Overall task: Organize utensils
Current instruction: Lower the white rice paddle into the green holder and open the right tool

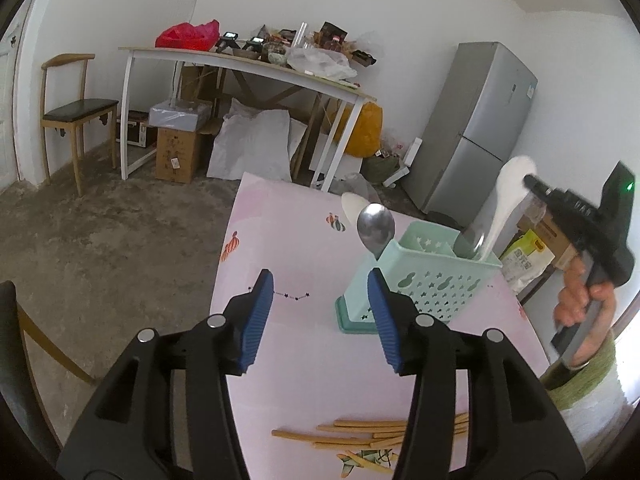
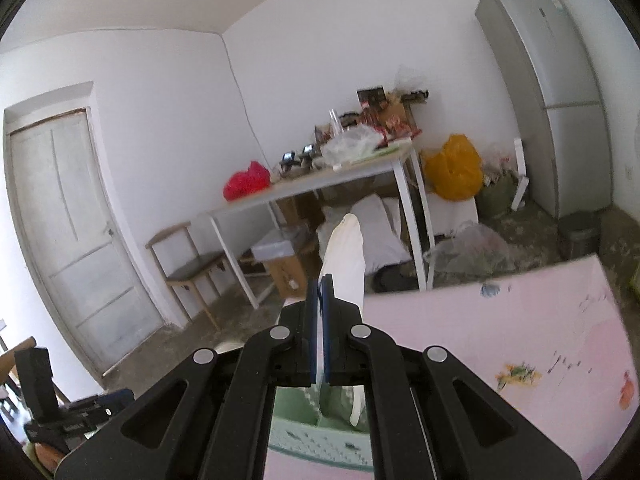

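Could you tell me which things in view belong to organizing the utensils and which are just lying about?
Part of the job:
- mint utensil caddy
- metal spoon standing in it
- white spoon, gripped by the right tongs
- chopsticks on the pink table
- left tongs, open and empty

Just lying about:
- fridge
- cluttered side table
- chair
- yellow bag

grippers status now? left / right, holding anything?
Left gripper: open, nothing between the pads, near the mint utensil caddy.
Right gripper: shut on the white spoon, above the caddy.
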The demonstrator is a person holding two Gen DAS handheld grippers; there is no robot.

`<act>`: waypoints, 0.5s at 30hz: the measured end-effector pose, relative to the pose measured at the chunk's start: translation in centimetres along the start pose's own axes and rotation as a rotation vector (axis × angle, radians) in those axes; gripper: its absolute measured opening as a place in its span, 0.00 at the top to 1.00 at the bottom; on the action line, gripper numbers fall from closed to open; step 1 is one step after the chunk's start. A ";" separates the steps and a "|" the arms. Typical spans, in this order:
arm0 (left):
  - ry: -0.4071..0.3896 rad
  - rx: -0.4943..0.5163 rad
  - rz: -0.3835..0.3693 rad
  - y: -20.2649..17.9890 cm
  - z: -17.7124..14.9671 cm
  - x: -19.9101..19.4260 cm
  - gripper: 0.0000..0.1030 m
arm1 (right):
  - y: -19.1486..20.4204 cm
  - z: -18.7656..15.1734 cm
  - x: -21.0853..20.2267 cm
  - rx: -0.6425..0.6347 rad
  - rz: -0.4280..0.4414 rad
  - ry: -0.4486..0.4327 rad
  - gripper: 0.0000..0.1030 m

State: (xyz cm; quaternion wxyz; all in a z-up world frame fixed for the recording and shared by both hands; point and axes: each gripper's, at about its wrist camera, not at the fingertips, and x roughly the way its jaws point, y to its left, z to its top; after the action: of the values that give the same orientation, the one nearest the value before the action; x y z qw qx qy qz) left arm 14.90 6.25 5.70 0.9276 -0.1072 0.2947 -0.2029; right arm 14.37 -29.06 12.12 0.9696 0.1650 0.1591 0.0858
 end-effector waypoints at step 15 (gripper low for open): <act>0.107 0.131 -0.104 -4.5 -0.9 6.4 0.40 | -4.8 -5.1 -2.2 0.156 0.111 0.111 0.56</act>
State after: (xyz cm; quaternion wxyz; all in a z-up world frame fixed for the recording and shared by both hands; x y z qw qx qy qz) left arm 17.70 -0.63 3.20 0.9038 -0.0504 0.3238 -0.2752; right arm 11.15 -32.48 6.52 0.9372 0.2434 0.2096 0.1357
